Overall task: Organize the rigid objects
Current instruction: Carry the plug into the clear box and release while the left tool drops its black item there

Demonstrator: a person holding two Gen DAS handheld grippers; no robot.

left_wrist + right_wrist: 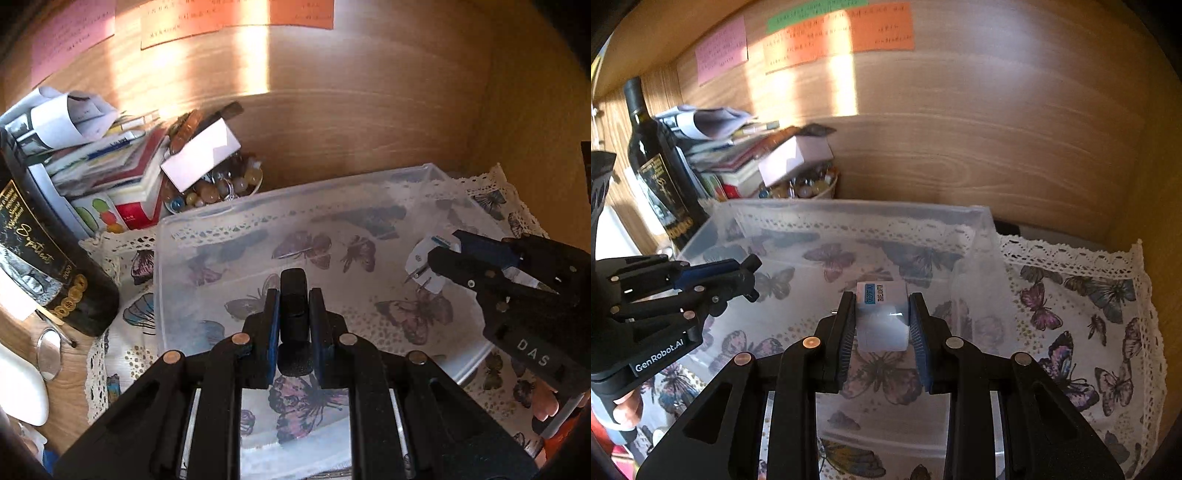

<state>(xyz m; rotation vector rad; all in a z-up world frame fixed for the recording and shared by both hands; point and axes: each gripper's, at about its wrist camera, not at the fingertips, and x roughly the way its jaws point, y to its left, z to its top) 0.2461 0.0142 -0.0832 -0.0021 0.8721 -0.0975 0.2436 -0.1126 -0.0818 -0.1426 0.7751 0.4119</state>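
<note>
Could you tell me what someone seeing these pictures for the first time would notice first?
Two black tongs hang over a clear plastic bin standing on a butterfly-print cloth. The left tongs grip a small black piece, and the right tongs grip a white travel adapter. At the back left, against the wooden wall, stand a dark wine bottle and a pile of papers.

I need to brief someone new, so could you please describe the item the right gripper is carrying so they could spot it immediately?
Start at the clear plastic bin on the butterfly cloth. Above it, the right gripper clamps a white travel adapter. Its metal prongs and blue label distinguish it from the black part in the left gripper.
</note>
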